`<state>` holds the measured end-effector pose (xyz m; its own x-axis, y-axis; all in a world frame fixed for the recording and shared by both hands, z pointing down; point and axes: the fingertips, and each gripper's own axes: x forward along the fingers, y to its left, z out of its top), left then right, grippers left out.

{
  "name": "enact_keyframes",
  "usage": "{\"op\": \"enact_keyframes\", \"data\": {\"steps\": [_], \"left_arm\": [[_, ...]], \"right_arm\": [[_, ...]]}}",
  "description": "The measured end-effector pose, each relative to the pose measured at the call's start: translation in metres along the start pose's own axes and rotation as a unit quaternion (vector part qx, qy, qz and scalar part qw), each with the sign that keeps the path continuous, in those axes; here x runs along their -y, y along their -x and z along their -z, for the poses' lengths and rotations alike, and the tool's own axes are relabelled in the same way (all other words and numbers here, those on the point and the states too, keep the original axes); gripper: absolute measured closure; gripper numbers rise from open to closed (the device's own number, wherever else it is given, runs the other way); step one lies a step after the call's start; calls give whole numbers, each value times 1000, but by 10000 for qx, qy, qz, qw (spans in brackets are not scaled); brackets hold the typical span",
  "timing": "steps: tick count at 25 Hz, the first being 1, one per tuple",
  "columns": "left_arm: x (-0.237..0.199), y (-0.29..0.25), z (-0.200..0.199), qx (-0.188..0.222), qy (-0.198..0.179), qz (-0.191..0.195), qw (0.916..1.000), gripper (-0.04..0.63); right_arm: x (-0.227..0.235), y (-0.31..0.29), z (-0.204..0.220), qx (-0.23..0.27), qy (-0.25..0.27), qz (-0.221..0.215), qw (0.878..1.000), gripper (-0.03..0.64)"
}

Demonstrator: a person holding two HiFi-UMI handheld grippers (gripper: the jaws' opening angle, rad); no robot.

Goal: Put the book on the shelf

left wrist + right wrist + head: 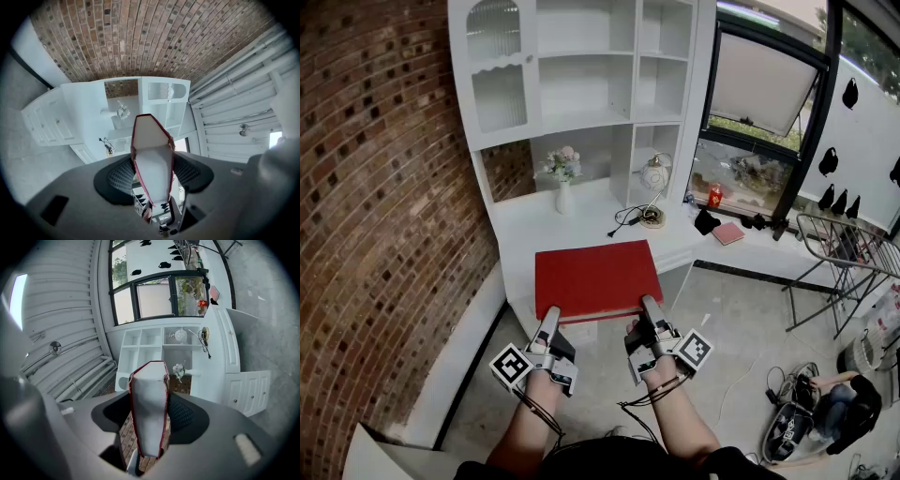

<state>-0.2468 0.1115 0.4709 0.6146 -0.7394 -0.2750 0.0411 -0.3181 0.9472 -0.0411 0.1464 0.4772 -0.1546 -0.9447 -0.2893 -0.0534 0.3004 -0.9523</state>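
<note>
The left gripper [551, 317] and the right gripper [648, 305] each pinched the near edge of the red book [595, 275]. The book lay level over the front of the white counter [520, 230], below the shelf [581, 117]. Only the gripper views showed its white page edges clamped between the pads. The head view showed just the cover.

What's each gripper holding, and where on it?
Both hold the red book: left gripper and right gripper clamp its near edge, one toward each corner.
</note>
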Motion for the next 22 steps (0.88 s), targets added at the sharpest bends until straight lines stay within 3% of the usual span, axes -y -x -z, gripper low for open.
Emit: {"op": "enact_keyframes", "data": {"steps": [9,15,22], "left_arm": [[-21,-3,-3,29,-176,-188,9997,341],[-16,-18,-1,24,-319,-50,9995,341],[-7,-42,23,69,-192,65,9998,341]], "right_arm": [[9,-7,-7,10,-118,45,9999,364],[14,-14,-18,9,-157,5,9999,364],[13,-17,-48,-15,-134,-64,9999,364]]}}
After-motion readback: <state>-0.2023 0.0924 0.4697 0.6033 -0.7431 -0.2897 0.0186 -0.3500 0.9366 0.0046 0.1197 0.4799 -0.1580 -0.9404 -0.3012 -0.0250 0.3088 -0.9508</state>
